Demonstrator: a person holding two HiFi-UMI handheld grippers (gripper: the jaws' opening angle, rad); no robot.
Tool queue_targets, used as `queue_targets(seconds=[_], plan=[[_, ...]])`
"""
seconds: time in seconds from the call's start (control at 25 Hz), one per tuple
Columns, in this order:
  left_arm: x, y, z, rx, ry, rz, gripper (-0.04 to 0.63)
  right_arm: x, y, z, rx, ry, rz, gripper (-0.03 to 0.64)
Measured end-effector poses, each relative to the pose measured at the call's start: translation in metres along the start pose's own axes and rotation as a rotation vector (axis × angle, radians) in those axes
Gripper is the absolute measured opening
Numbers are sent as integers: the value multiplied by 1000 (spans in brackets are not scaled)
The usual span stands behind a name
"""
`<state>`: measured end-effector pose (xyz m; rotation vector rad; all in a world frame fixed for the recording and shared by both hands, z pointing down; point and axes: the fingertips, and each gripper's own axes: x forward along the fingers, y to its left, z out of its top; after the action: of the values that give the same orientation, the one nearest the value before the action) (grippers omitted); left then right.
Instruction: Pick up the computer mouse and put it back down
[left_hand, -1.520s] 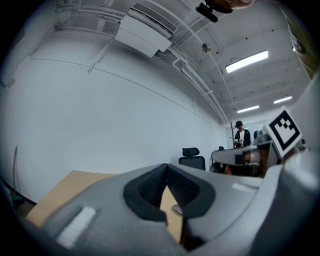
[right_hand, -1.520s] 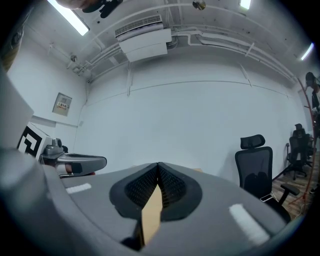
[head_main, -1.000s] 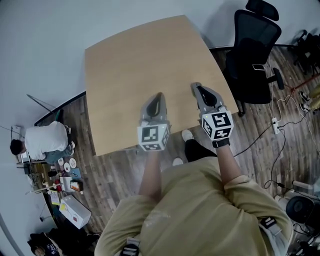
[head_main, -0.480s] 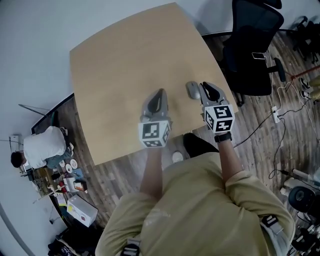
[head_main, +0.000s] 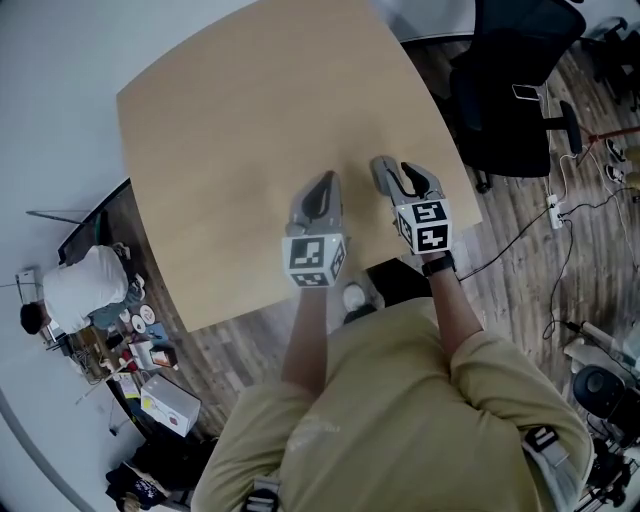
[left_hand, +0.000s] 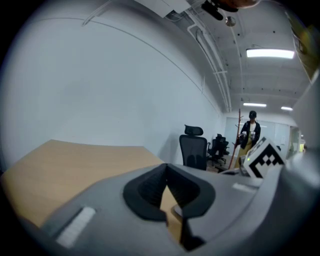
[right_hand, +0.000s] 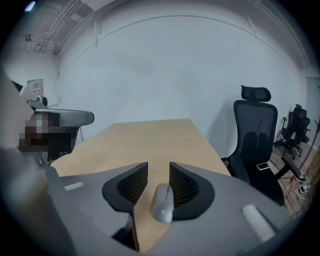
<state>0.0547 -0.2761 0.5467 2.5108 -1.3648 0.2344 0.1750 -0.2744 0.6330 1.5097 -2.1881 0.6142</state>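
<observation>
Head view: mouse (head_main: 383, 173), table (head_main: 240, 130), chair (head_main: 512, 95) alongside

Colours: mostly grey on tan.
Mouse (right_hand: 163, 202) silver-grey; table (head_main: 250, 130) pale tan woodgrain; chair (head_main: 510, 100) black; floor (head_main: 520, 300) dark brown planks; wall (right_hand: 165, 70) plain grey-white.

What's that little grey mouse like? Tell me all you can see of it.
The computer mouse is small, smooth, silvery grey and oval, plastic by its look, with a thin wheel slit at its front. It lies flat on the wooden table between the opening jaws of the right gripper, close to one pad.
</observation>
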Motion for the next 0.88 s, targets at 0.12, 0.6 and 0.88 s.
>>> queue_targets(seconds=[0.12,0.6,0.88], plan=[[12,6,-12,-13,31,3,2,21,-2,-19,14,60,12,165],[40,27,-53,-64,125,23,2,83,-19,-86,47,253,-52,342],[41,30,-64,-75,146,41,2,97,-24,-108,62,308,-74,341]])
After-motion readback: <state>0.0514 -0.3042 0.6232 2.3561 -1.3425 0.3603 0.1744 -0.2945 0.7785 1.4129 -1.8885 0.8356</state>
